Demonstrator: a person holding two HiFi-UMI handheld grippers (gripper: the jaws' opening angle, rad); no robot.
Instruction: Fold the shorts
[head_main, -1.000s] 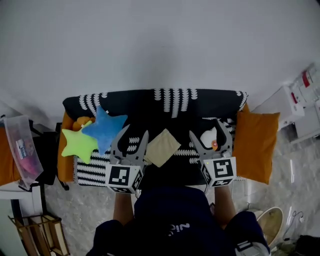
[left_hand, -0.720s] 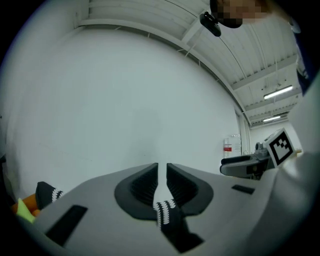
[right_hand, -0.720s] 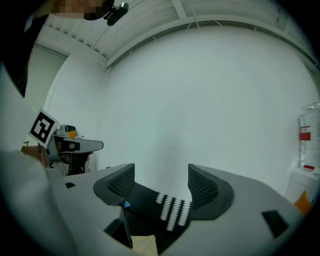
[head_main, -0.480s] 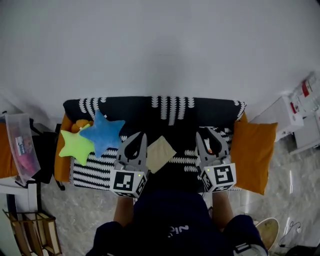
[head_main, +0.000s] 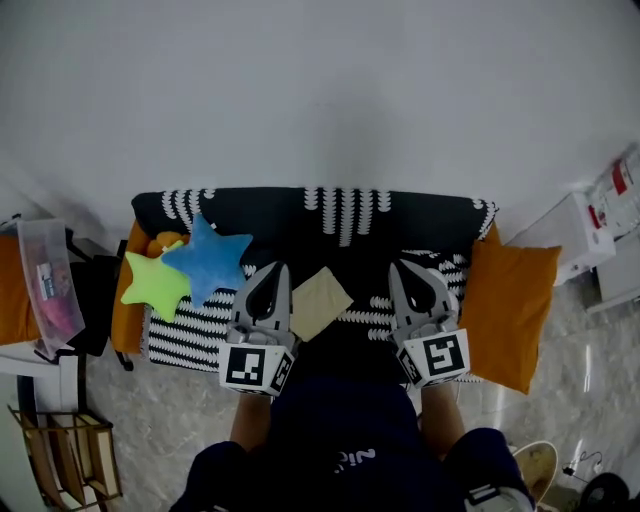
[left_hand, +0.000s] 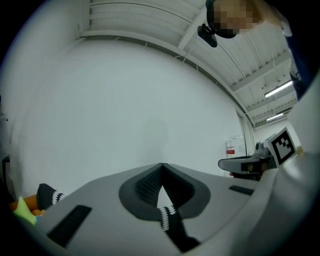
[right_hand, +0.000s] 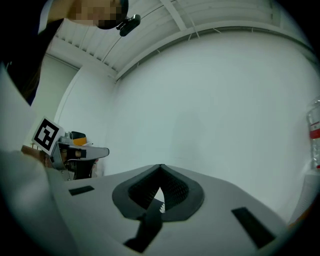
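The beige shorts (head_main: 318, 303) lie folded into a small square on the black-and-white patterned sofa (head_main: 340, 212), in the middle of the seat. My left gripper (head_main: 278, 268) hovers just left of them, shut and empty. On their right, a little apart, my right gripper (head_main: 397, 266) is shut too; its jaws have just been closing with nothing between them. In the left gripper view the left gripper's (left_hand: 161, 165) jaws meet at the tips against the white wall. The right gripper view shows the right gripper (right_hand: 161, 166) likewise shut and pointing at the wall.
A blue star pillow (head_main: 207, 262) and a green one (head_main: 155, 284) lie on the sofa's left end. An orange cushion (head_main: 510, 300) leans at the right end. A plastic bag (head_main: 45, 290) and a wooden rack (head_main: 60, 450) stand at the left, a white cabinet (head_main: 600, 220) at the right.
Both grippers were open a second ago and are now shut, the left closing first. Neither took hold of anything. The folded shorts stayed in place.
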